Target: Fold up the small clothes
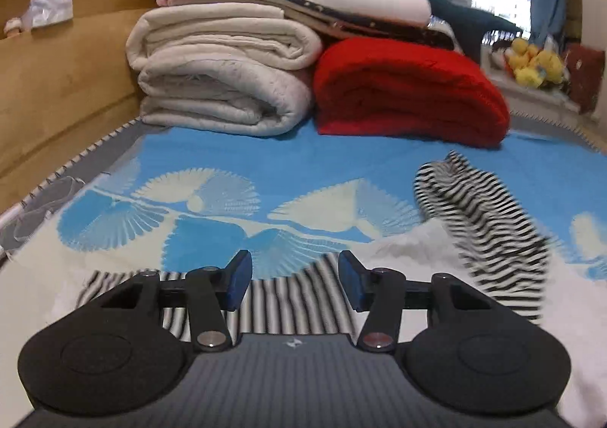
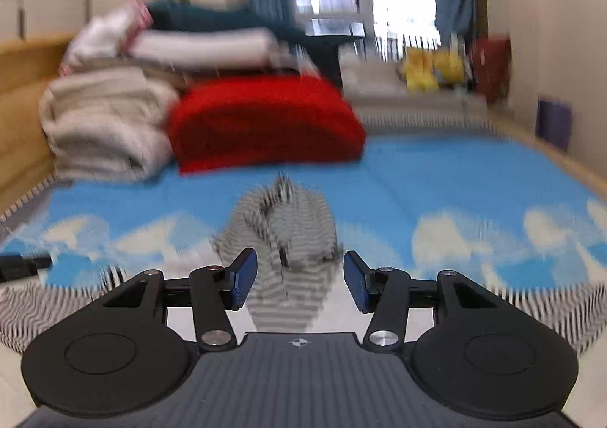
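Note:
A black-and-white striped small garment [image 1: 489, 223] lies on the blue and white patterned bed sheet [image 1: 288, 170]. In the left wrist view one part rises in a crumpled fold at the right and another part lies flat under my left gripper [image 1: 294, 278], which is open and empty just above it. In the blurred right wrist view the garment [image 2: 292, 234] bunches up straight ahead of my right gripper [image 2: 299, 278], which is open and empty, with striped cloth running beneath its fingers.
At the back of the bed stand a stack of folded cream quilts [image 1: 220, 75], a folded red blanket [image 1: 409, 86] and more folded bedding on top. A wooden headboard [image 1: 57, 79] runs along the left. Yellow plush toys [image 1: 535, 63] sit by the window.

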Demonstrator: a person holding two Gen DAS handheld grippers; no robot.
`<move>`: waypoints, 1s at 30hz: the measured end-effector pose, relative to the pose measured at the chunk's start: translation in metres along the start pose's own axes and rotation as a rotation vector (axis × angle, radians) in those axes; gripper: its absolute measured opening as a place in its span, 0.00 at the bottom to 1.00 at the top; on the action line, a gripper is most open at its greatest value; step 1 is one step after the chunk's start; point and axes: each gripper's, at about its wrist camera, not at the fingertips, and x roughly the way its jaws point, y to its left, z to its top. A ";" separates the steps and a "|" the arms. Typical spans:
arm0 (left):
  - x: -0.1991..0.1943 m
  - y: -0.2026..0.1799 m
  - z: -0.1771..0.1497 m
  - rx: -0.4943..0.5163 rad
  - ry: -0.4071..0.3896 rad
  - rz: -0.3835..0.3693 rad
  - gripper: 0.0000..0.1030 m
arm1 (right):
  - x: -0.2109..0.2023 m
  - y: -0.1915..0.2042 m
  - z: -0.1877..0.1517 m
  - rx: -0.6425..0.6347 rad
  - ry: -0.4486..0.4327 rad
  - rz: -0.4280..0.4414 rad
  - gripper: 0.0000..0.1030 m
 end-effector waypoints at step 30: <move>0.089 0.249 -0.077 -0.615 0.395 0.242 0.54 | 0.040 0.017 0.002 -0.038 0.122 0.164 0.37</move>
